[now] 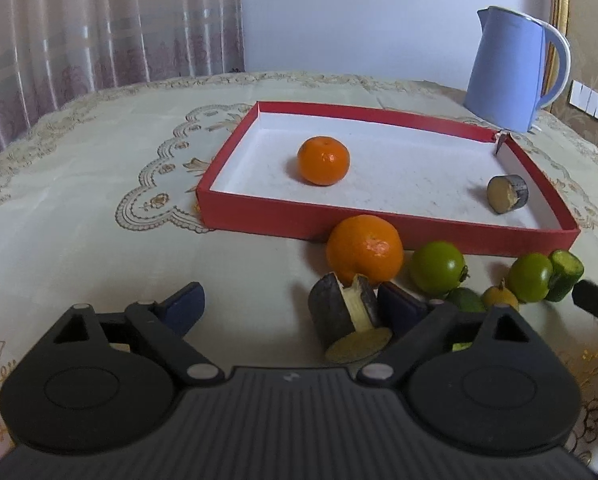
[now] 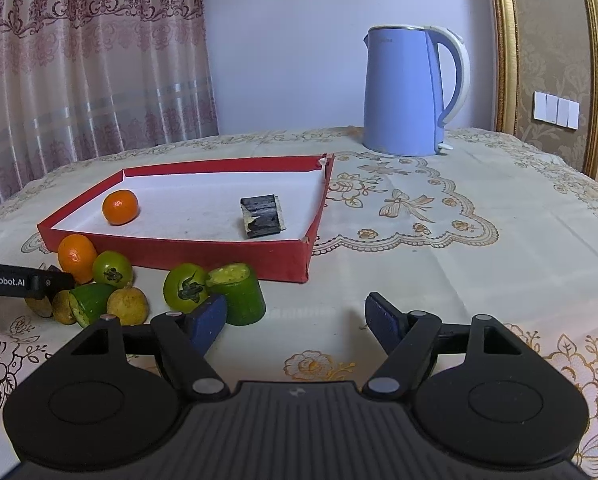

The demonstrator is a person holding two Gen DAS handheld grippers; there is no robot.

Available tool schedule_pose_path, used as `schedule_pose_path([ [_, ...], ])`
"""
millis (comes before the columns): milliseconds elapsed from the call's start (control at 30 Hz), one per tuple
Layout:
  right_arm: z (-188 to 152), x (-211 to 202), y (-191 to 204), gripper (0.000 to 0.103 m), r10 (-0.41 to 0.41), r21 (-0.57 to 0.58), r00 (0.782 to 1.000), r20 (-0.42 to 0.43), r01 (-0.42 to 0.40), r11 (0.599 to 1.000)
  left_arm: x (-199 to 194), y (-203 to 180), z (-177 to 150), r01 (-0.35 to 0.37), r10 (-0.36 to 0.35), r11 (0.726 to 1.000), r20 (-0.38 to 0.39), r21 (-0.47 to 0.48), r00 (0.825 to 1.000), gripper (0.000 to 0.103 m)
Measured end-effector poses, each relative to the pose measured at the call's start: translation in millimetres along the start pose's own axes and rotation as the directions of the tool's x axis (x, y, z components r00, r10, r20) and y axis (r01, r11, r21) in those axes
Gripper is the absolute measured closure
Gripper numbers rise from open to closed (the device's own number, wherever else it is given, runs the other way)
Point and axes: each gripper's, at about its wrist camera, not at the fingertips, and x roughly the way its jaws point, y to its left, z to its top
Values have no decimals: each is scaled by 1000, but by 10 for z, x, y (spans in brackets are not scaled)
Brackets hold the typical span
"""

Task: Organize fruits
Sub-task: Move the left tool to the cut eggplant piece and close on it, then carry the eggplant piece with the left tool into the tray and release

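My left gripper (image 1: 295, 304) gapes around the dark cane chunk (image 1: 345, 320), probably bound for the red tray (image 1: 299, 224); my right gripper (image 2: 295, 316) hangs open, empty

I count two oranges: one (image 1: 323, 160) in the red tray (image 1: 259, 216), one (image 1: 364, 249) on my desk (image 1: 99, 240). Two dark cane pieces: one (image 1: 507, 193) in the tray, one (image 1: 345, 316) outside. Two round green fruits (image 2: 112, 268) (image 2: 185, 287), two cut green chunks (image 2: 238, 293) (image 2: 89, 303), two small yellow fruits (image 2: 127, 305) (image 2: 63, 306), one blue kettle (image 2: 409, 92).
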Motion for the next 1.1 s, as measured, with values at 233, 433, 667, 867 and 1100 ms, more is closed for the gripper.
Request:
schedule_pose_path([
  [233,0,16,1,27,3,-4,1000,-4,-3,1000,-41,101,-16,-10,10,1000,-23,-22,1000,25],
  [433,2,13,13,22,-4,-6,1000,-1,4,1000,-25,-11,-28,-17,17,999,-7,49,1000,55],
  [667,6,12,12,22,-3,-8,1000,5,3,1000,-37,-26,-50,8,-8,998,4,61,1000,65],
  [867,6,11,10,22,-1,-8,1000,1,1,1000,-63,-77,-82,12,-14,996,25,84,1000,72],
  [1100,3,17,14,21,7,-9,1000,-11,-7,1000,-90,-82,-91,9,-13,996,49,88,999,73],
])
